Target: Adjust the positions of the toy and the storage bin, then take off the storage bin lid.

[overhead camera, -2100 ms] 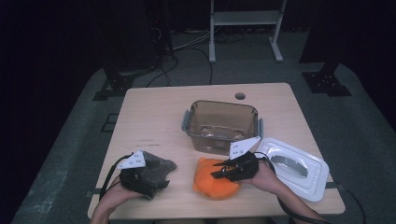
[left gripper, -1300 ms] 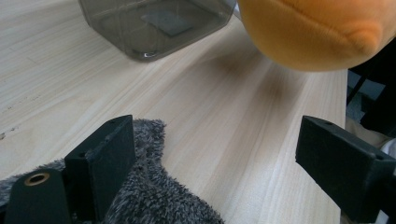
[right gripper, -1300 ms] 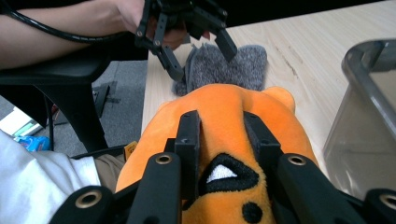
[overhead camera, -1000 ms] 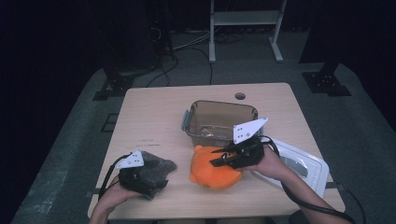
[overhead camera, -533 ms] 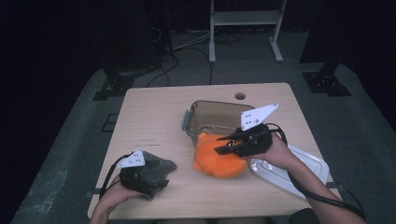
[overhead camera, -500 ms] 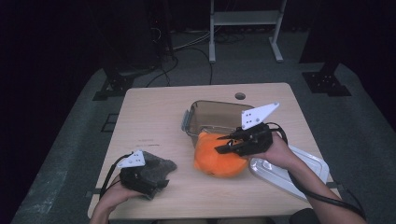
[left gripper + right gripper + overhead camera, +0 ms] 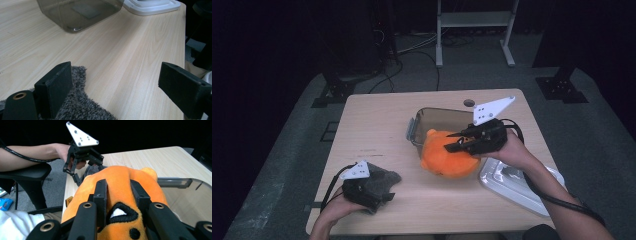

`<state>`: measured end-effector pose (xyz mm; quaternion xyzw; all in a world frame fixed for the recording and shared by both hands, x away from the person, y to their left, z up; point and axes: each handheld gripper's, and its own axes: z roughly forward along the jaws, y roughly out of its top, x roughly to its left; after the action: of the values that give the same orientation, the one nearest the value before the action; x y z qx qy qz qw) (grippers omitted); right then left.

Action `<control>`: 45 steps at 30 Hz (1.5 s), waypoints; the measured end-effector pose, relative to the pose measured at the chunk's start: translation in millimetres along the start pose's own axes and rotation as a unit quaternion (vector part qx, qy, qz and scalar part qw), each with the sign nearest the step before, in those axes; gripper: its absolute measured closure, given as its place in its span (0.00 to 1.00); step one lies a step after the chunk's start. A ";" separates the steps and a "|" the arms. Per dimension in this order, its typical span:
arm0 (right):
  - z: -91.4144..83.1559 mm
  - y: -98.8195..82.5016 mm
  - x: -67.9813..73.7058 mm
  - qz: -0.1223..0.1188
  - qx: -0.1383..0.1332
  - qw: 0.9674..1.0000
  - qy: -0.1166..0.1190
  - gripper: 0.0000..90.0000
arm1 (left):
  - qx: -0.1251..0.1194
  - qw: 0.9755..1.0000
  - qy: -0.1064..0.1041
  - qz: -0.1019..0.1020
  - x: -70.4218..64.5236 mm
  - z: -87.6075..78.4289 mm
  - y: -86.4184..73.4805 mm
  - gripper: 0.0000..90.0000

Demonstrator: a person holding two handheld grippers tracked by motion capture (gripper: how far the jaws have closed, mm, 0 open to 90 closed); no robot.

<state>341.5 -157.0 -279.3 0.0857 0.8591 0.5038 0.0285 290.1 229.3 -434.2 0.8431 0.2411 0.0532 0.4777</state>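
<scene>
An orange plush toy [image 7: 447, 160] hangs above the table at the near rim of a clear plastic container [image 7: 432, 119]. My right gripper [image 7: 448, 142] is shut on the toy, and in the right gripper view both jaws pinch a fold of the plush [image 7: 117, 177] at the right gripper [image 7: 120, 195]. My left gripper [image 7: 384, 187] rests at the table's front left beside a grey fuzzy toy [image 7: 384, 176]. In the left gripper view the left gripper [image 7: 120, 87] stands open, with the grey fur [image 7: 77, 107] lying against one jaw only.
A white container lid [image 7: 517, 182] lies on the table at the front right, under my right forearm. The wooden table [image 7: 377, 130] has a small round hole [image 7: 469, 103] near its far edge. Dark stands and cables surround the table on the floor.
My right gripper has lifted the orange plush off the table and carried it back toward the container. The left gripper and the grey toy have stayed where they were.
</scene>
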 end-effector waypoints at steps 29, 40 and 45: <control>-14.2 19.2 -39.6 0.008 -0.004 1.000 -0.026 0.77 | 0.002 1.000 -0.008 0.003 -4.1 4.0 0.2 0.13; -6.6 19.6 -54.9 0.014 0.003 0.999 -0.032 0.77 | 0.002 1.000 -0.009 0.008 -4.5 5.6 1.6 0.13; -3.3 16.6 -68.3 0.024 -0.004 0.999 -0.038 0.77 | 0.001 1.000 -0.013 0.009 -2.9 6.7 2.1 0.13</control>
<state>410.3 -164.0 -265.8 0.1252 0.8531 0.5041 0.0498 290.5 221.8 -435.6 0.8466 0.2271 0.0462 0.4791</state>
